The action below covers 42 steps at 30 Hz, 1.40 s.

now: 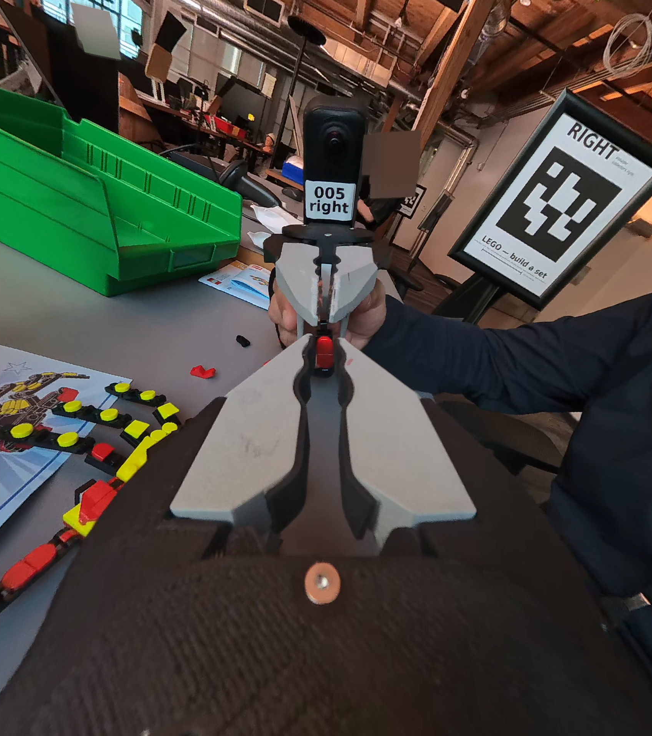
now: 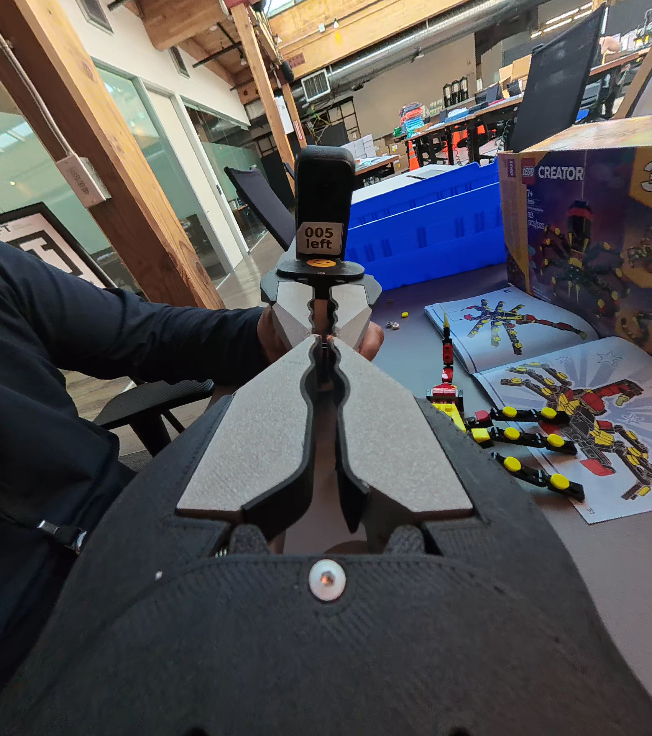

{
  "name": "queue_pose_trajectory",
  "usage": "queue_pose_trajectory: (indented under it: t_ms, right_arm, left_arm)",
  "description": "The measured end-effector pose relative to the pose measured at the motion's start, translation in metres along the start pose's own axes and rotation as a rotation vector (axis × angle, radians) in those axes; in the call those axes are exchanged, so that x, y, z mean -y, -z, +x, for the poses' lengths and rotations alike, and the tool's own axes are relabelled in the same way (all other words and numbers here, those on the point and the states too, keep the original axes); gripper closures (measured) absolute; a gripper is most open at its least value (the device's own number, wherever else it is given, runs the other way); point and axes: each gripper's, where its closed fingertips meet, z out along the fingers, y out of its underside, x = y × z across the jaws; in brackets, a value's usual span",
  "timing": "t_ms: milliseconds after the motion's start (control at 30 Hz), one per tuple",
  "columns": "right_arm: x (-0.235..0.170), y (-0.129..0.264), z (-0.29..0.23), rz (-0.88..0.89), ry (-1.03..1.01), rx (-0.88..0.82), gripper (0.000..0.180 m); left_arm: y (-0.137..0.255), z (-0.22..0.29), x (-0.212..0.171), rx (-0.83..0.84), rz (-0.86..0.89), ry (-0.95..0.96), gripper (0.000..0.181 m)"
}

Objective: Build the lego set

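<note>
A small red-and-black piece point(image 1: 323, 355) is pinched at the tips of the nearly closed left gripper point(image 1: 324, 346); the right gripper point(image 2: 322, 350), tip to tip with it, is also nearly closed on something dark. The piece is judged light, stiff and slippery, best gripped on flat sides. Three black legs point(image 2: 531, 438) with yellow studs are counted beside the half-built model point(image 2: 449, 392), on two booklets point(image 2: 611, 398).

Bare tabletop point(image 1: 149, 330) between green bin point(image 1: 77, 207) and spider model point(image 1: 89, 422); blue bin point(image 2: 423, 235), box point(image 2: 603, 239) wall the far edge
</note>
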Motion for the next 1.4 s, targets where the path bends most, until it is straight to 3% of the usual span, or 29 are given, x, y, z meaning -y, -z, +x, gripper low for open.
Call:
queue_pose_trajectory:
  t_ms: [267, 700, 1000, 1067, 1133, 1233, 1400]
  right_arm:
    - [0.000, -0.001, 0.005, 0.000, 0.017, -0.037, 0.173]
    - [0.004, -0.001, 0.003, -0.025, 0.139, -0.099, 0.180]
    - [0.008, 0.001, 0.005, 0.023, 0.046, -0.077, 0.180]
    - [0.001, 0.010, 0.022, -0.026, 0.044, -0.163, 0.180]
    - [0.011, 0.023, 0.024, 0.048, 0.006, -0.132, 0.180]
    - [0.032, 0.029, 0.017, 0.180, -0.045, -0.058, 0.180]
    - [0.023, 0.011, 0.009, 0.136, 0.016, -0.064, 0.175]
  left_arm:
    - [0.004, -0.004, 0.005, 0.047, 0.017, -0.043, 0.176]
    - [0.004, -0.002, 0.011, 0.076, 0.071, -0.066, 0.176]
    - [0.006, -0.003, 0.020, 0.103, 0.146, -0.054, 0.176]
    - [0.027, 0.000, 0.050, 0.071, 0.341, -0.024, 0.176]
    - [0.056, -0.006, 0.073, 0.073, 0.442, 0.024, 0.176]
    - [0.060, -0.015, 0.067, 0.136, 0.394, 0.014, 0.176]
    - [0.026, -0.005, 0.040, 0.067, 0.229, 0.042, 0.176]
